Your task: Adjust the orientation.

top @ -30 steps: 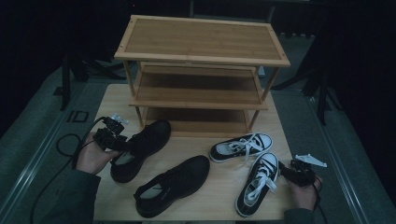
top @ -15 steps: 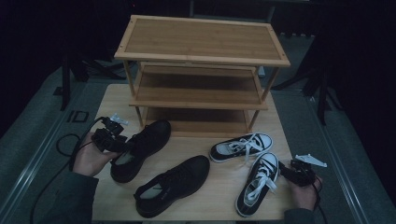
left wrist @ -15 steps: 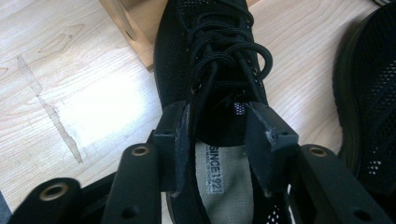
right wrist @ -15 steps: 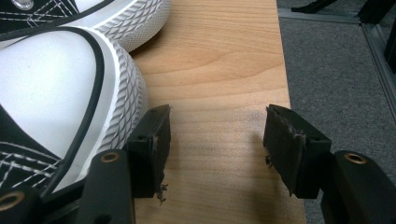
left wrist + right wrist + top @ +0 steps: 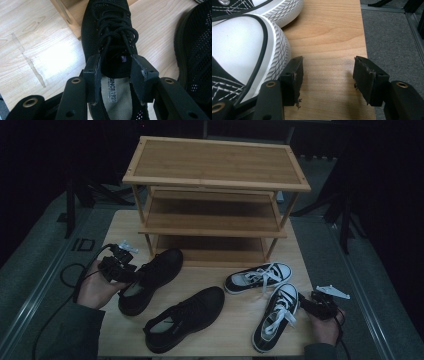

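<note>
1. Near right corner of the tabletop (image 5: 235, 325): your right tongs (image 5: 328, 65) are parked low with the jaws wide apart. Only bare wood lies between them, and they hold nothing. One jaw sits just beside the white toe cap of the near sneaker (image 5: 242, 50), apparently not touching it.
2. Near edge, middle: the near black shoe (image 5: 185, 319) lies flat on its sole, slanted across the tabletop and untouched by either tool.
3. Left edge, a little farther in: your left tongs (image 5: 115, 62) are at the mouth of the far black shoe (image 5: 150, 279). The jaws are roughly half open. They straddle the top of the tongue, with the insole label visible between them. You cannot tell from the pictures whether the pads are pressing on the tongue or only hanging over it. The shoe rests on the tabletop, with its toe against the foot of the shoe rack (image 5: 215, 170).
4. Right of centre: the far sneaker (image 5: 257, 277) lies on its sole in front of the rack's bottom shelf, close to the near sneaker.
5. Far edge: all three rack shelves appear bare.
6. Judgement: the work looks like shelving the shoes and is at its very start. None of the four is shelved. The grasp on the first black shoe is unconfirmed, and the lift, placement and the other three remain.
</note>
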The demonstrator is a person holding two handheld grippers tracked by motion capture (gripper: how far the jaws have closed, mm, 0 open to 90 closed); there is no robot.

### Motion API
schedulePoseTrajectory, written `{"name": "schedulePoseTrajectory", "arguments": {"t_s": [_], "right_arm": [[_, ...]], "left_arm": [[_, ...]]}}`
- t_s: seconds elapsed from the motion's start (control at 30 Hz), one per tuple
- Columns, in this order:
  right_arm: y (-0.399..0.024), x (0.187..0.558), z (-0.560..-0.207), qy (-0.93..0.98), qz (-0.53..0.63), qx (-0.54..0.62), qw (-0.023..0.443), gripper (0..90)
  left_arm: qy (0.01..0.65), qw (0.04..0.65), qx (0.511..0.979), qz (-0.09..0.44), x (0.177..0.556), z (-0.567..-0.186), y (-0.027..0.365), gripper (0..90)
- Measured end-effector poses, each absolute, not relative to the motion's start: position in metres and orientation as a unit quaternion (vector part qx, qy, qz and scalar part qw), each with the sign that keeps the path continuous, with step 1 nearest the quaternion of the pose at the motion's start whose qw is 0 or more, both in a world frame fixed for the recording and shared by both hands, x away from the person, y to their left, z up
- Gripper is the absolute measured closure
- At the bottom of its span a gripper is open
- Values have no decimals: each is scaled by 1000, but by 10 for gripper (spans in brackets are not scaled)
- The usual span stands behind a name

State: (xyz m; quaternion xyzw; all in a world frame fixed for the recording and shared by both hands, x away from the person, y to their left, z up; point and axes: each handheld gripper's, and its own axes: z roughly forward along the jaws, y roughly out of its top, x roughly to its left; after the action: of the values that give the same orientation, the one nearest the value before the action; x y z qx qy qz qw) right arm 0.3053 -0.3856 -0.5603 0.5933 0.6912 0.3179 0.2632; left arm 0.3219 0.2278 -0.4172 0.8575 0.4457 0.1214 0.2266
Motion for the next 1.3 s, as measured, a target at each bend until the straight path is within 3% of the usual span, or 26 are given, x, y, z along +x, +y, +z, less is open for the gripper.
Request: {"name": "schedulePoseTrajectory", "arguments": {"t_s": [1.3], "right_arm": [[-386, 305, -560, 691, 318, 593, 263, 410]], "left_arm": [[393, 245, 881, 97, 308, -413, 203, 600]]}}
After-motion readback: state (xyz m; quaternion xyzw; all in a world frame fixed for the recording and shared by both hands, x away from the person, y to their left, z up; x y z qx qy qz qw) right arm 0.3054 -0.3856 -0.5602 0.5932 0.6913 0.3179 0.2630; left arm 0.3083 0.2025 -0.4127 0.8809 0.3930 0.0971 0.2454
